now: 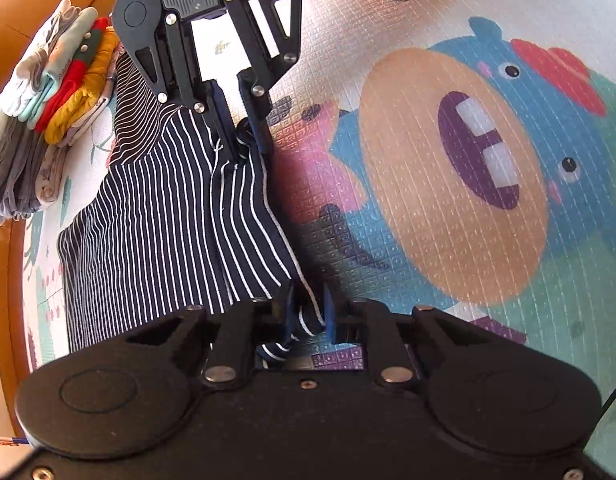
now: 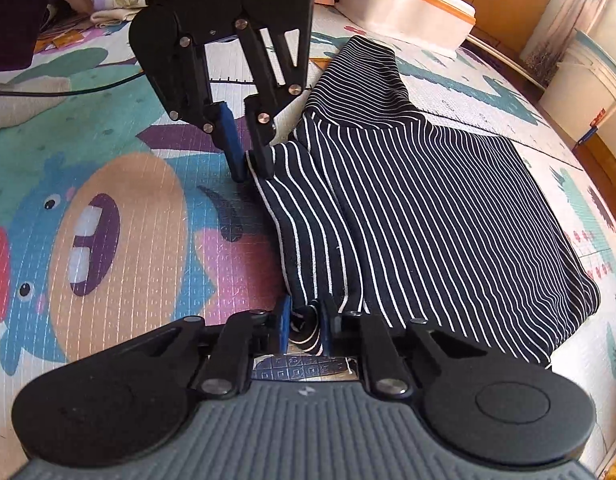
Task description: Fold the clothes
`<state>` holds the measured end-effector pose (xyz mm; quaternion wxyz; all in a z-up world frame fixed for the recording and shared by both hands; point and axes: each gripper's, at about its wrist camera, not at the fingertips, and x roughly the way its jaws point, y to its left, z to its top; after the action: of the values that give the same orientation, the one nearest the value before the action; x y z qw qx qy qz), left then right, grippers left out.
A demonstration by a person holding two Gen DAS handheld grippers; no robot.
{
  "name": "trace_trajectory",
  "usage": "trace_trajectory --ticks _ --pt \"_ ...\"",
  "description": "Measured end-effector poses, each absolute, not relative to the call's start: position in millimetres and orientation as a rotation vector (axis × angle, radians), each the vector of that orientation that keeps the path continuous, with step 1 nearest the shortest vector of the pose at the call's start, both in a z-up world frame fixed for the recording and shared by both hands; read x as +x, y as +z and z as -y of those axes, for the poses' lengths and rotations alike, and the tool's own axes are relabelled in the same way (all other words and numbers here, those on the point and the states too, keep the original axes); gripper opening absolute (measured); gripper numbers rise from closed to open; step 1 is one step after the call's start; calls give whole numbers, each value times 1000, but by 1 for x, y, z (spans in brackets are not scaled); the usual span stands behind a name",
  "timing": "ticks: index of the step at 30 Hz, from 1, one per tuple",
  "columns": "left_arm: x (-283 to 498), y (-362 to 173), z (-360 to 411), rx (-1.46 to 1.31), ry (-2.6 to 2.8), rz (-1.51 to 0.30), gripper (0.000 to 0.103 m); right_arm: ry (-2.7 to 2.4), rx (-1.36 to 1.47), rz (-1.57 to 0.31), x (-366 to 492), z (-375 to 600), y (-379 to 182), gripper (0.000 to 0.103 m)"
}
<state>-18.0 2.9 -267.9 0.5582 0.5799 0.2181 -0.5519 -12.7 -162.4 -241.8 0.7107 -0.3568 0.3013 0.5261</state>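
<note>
Both grippers, left and right, pinched the striped garment edge (probably to fold it over).

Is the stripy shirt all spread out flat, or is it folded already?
Partly folded. The striped garment lies on the play mat with one flap doubled over on top, and both the left gripper and the right gripper pinch its edge.

Two handheld grippers in matte black plastic: the left gripper and right gripper each carry blue finger pads on jointed linkage arms fixed with silver rivets (round black discs flank both bases). The right's body has grey ribbed grip plating.
</note>
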Motion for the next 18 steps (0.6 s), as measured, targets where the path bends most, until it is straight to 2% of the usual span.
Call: trace_trajectory --ticks 9,11,14,16,18 --pt "-47 -263 -14 1271 -1426 -682 6 1209 -712 -780 -30 171 -237 16" --pt "-34 -251 -11 1183 -1473 -793 8 1219 -680 -802 -27 173 -231 16" --pt "-5 -234 -10 1045 -1389 -833 8 1205 -583 -821 -18 190 -216 19" --pt "15 -229 -10 959 -1288 -856 10 1149 -510 -847 -1 208 -211 23" --pt "31 -230 -13 888 -1163 -884 10 1008 -377 -901 24 238 -214 33"
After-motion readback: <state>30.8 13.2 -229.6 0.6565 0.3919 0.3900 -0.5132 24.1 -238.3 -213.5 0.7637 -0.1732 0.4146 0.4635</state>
